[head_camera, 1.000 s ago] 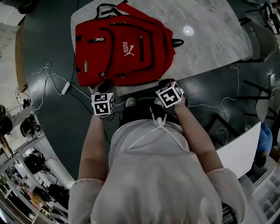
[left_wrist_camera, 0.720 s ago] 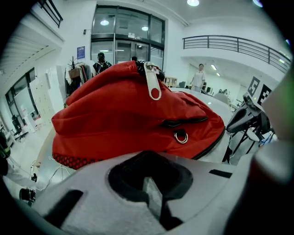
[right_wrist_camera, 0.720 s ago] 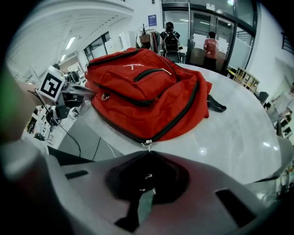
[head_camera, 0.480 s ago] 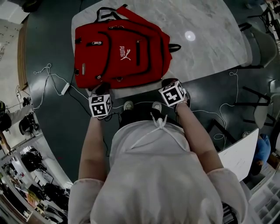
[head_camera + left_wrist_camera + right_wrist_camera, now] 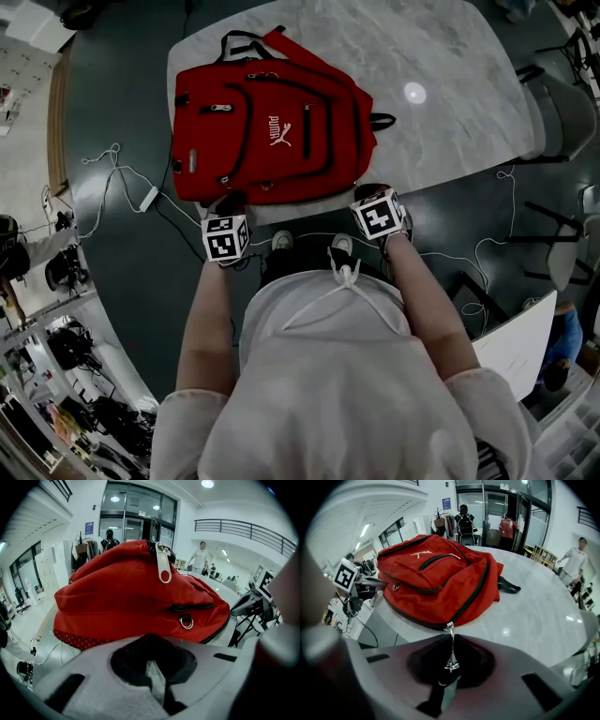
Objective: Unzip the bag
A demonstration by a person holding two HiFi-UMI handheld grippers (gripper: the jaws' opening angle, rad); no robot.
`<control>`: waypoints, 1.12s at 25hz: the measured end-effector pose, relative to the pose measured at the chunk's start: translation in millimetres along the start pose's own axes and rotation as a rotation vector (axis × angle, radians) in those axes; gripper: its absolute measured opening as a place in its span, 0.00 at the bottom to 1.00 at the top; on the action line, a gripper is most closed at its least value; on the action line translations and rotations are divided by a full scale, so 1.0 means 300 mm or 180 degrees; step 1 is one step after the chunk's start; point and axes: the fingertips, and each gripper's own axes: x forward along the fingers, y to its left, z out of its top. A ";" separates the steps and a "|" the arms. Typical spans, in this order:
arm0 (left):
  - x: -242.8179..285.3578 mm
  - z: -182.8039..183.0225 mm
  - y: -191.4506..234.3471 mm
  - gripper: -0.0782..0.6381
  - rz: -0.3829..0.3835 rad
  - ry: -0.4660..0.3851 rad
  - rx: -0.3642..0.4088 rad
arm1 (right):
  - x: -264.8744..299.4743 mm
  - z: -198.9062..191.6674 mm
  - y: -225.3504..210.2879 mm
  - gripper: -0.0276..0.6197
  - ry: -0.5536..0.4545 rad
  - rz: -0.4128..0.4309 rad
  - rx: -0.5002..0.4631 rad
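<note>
A red Puma backpack [image 5: 272, 127] lies flat on the marble tabletop [image 5: 450, 66], in the upper middle of the head view. Its front pockets face up and its black carry straps [image 5: 246, 39] point toward the top of the frame. The backpack's near edge sits right at the tabletop's lower edge, and both tools are there. The left gripper [image 5: 228, 204] is at the backpack's lower left corner and the right gripper [image 5: 370, 193] at its lower right corner, the two well apart.

In the right gripper view, that gripper's jaws are closed on a thin silver zipper pull [image 5: 451, 648] at the lower centre of the frame. The pull runs straight up from the jaws to the slider [image 5: 448, 626], which sits on the backpack's near edge at the end of the black zip line that curves up its right side.

In the left gripper view, the jaws are pressed together at the lower centre with nothing visible between them. The backpack fills the middle of that frame just beyond them. A silver zipper tab [image 5: 164, 569] hangs from its top ridge, and a small metal D-ring [image 5: 186, 622] sits lower right.

White cables [image 5: 112, 169] trail over the dark floor [image 5: 103, 281] at the left of the head view.
</note>
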 end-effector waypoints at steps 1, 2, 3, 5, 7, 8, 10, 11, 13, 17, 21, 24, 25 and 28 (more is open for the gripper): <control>0.001 0.000 0.001 0.14 -0.0005 0.0008 -0.0026 | -0.002 0.002 0.002 0.09 -0.0012 -0.0021 0.0041; 0.000 0.000 0.001 0.14 -0.0001 0.0023 -0.0044 | -0.006 0.005 0.008 0.09 -0.0023 -0.0035 0.0071; -0.004 -0.001 0.001 0.14 0.0012 0.0054 -0.0040 | -0.012 0.008 0.014 0.09 -0.0043 -0.0041 0.0094; -0.018 -0.002 -0.008 0.14 0.0024 0.0162 0.0053 | -0.028 0.018 0.023 0.09 -0.0141 -0.0032 0.0174; -0.042 0.007 -0.028 0.14 -0.0032 0.0221 0.0133 | -0.054 0.043 0.029 0.09 -0.0305 -0.0010 0.0310; -0.059 0.017 -0.042 0.14 -0.0086 0.0195 0.0114 | -0.072 0.065 0.034 0.09 -0.0400 -0.0007 0.0356; -0.095 0.052 -0.076 0.14 -0.0201 0.0047 0.0004 | -0.115 0.115 0.046 0.09 -0.0585 -0.0025 0.0384; -0.115 0.078 -0.097 0.14 -0.0250 -0.0057 -0.0038 | -0.137 0.142 0.056 0.09 -0.0674 -0.0033 0.0379; -0.155 0.145 -0.146 0.14 -0.0352 -0.0288 -0.0054 | -0.185 0.198 0.082 0.09 -0.0854 -0.0026 0.0372; -0.237 0.322 -0.262 0.14 -0.0611 -0.0746 0.0042 | -0.288 0.320 0.128 0.09 -0.1252 0.0029 0.0458; -0.362 0.543 -0.383 0.14 -0.0967 -0.1192 0.0052 | -0.444 0.459 0.144 0.09 -0.1744 -0.0031 0.0456; -0.471 0.697 -0.436 0.14 -0.1095 -0.1552 0.0096 | -0.566 0.551 0.167 0.09 -0.2100 -0.0046 0.0409; -0.506 0.740 -0.448 0.14 -0.1103 -0.1671 0.0150 | -0.602 0.577 0.175 0.09 -0.2205 -0.0037 0.0396; -0.598 0.847 -0.476 0.14 -0.1097 -0.2004 0.0337 | -0.696 0.639 0.195 0.09 -0.2459 -0.0033 0.0333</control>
